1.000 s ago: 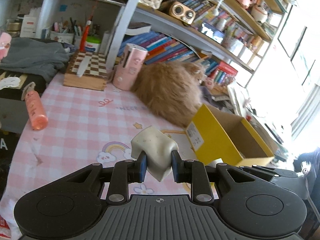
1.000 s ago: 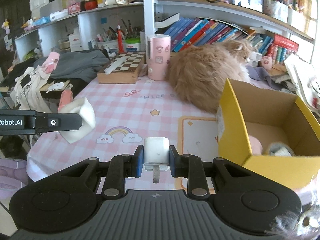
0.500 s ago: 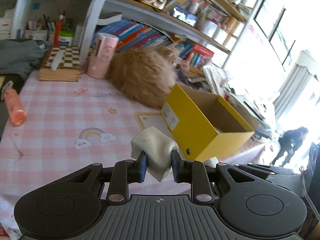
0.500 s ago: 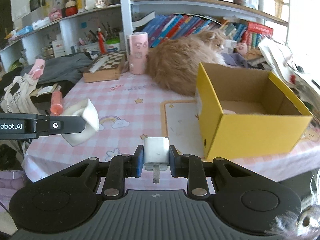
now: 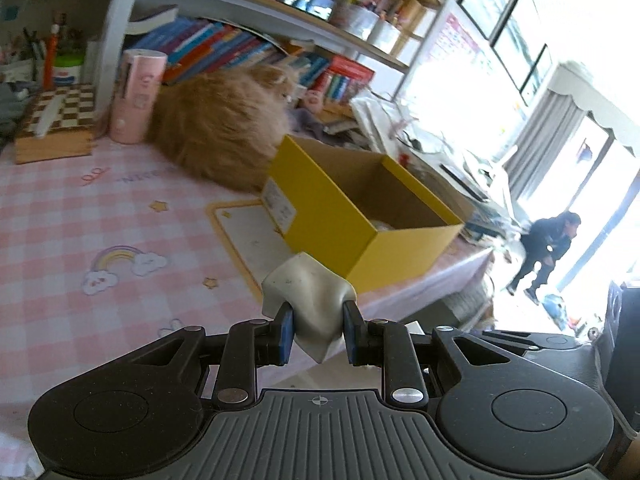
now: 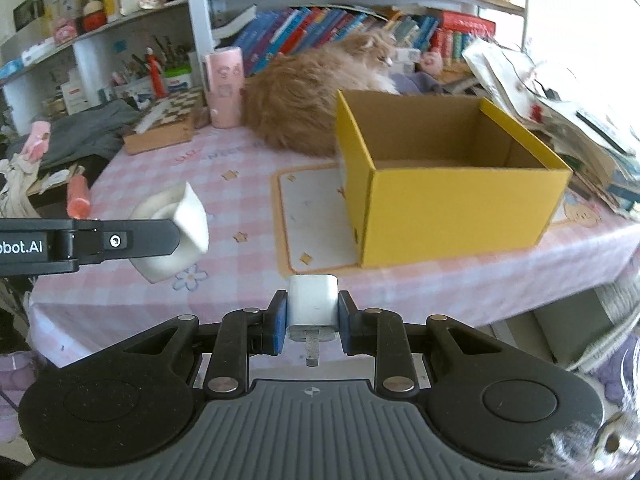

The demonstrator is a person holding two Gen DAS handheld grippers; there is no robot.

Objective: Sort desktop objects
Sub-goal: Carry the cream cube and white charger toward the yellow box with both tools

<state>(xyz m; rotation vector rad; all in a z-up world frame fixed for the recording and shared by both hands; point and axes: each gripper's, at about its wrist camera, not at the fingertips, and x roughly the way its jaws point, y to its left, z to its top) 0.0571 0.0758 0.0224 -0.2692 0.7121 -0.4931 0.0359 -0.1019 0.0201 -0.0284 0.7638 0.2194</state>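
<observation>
My left gripper (image 5: pixel 316 330) is shut on a soft whitish squeezed object (image 5: pixel 306 296), held in the air near the table's front edge. It also shows in the right wrist view (image 6: pixel 176 232). My right gripper (image 6: pixel 312 322) is shut on a white plug charger (image 6: pixel 312 306), prong pointing back toward me, held off the table's front edge. An open yellow cardboard box (image 6: pixel 452 204) stands on the table at the right; it also shows in the left wrist view (image 5: pixel 360 224), with something pale inside.
A fluffy orange cat (image 6: pixel 308 100) lies behind the box. A pink cylinder (image 6: pixel 224 88), a chessboard box (image 6: pixel 164 126) and an orange-pink bottle (image 6: pixel 78 198) sit on the pink checked tablecloth (image 6: pixel 240 168). Bookshelves stand behind. Papers (image 6: pixel 560 100) pile at the right.
Both grippers have pulled back toward the table's front edge and turned right, toward the yellow box. Each holds the same object as before.
</observation>
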